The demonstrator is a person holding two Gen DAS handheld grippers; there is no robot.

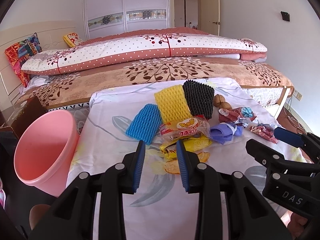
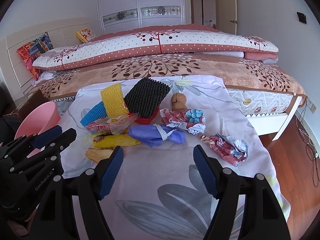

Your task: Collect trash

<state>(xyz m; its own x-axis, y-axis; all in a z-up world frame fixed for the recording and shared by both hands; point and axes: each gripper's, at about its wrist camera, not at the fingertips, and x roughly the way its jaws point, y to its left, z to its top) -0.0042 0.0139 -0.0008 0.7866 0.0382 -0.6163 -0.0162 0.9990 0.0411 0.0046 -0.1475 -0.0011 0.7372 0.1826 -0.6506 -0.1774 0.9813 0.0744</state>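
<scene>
Trash lies on a floral white cloth (image 1: 112, 140) over a table: blue (image 1: 143, 126), yellow (image 1: 172, 105) and black (image 1: 199, 98) foam nets, a clear snack wrapper (image 1: 186, 129), a yellow wrapper (image 1: 192, 146), a purple cloth (image 2: 158, 135), walnuts (image 2: 178, 101), crumpled papers (image 2: 228, 148) and a dried peel (image 2: 100, 153). A pink bin (image 1: 43, 150) stands at the left. My left gripper (image 1: 161, 147) is open and empty just before the wrappers. My right gripper (image 2: 158, 153) is open and empty before the purple cloth.
A bed (image 1: 160, 70) with a folded dotted quilt (image 1: 140, 50) runs behind the table. A dark nightstand (image 1: 22, 116) sits by the bin. Wooden floor with cables (image 2: 308, 150) lies to the right. A wardrobe (image 1: 126, 8) and a door stand at the back.
</scene>
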